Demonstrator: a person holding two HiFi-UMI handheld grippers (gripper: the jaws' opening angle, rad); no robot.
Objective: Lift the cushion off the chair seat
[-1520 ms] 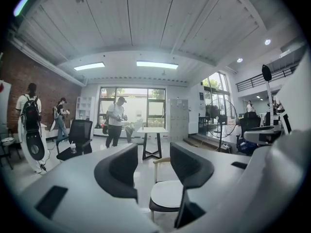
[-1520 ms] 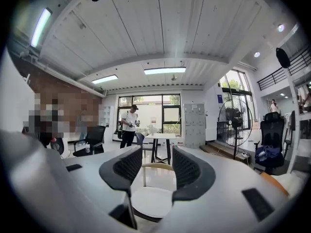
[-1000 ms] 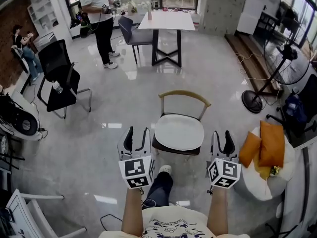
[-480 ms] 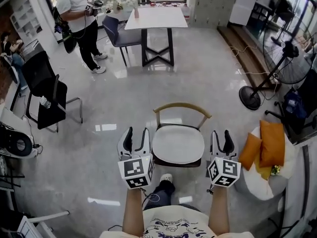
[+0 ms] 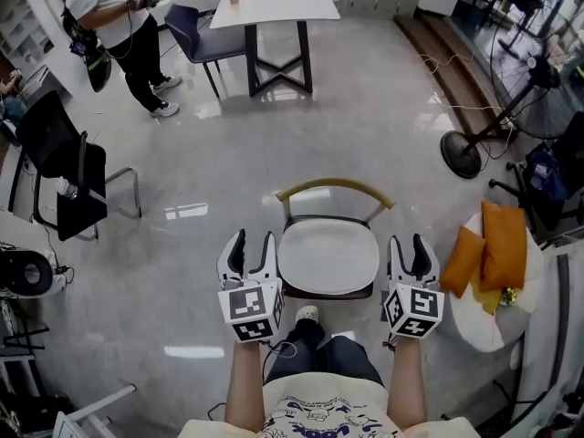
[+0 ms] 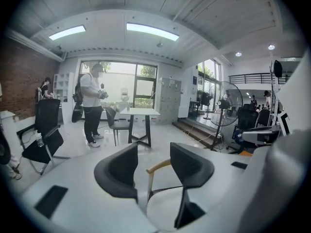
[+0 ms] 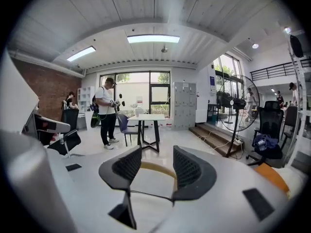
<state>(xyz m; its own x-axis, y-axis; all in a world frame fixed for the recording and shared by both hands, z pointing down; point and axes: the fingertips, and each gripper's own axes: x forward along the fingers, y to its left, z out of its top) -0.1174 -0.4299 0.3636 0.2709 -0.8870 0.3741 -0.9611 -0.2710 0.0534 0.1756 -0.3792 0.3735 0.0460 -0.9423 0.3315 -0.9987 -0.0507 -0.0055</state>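
A chair with a curved wooden backrest stands on the glossy floor right in front of me. A white rounded cushion covers its seat. My left gripper hangs just off the seat's left edge, jaws open and empty. My right gripper hangs off the seat's right edge, also open and empty. Neither touches the cushion. In the left gripper view the backrest and cushion show between the open jaws of the left gripper. In the right gripper view the backrest shows between the parted jaws of the right gripper.
Orange pillows lie on a white pouf at the right. A standing fan with cables is at the far right. A white table, a black chair and a standing person are farther off. My shoe is under the seat's front.
I have stepped closer: the chair now sits between the two grippers rather than ahead of them. Both grippers came forward and lower beside the seat, still open.
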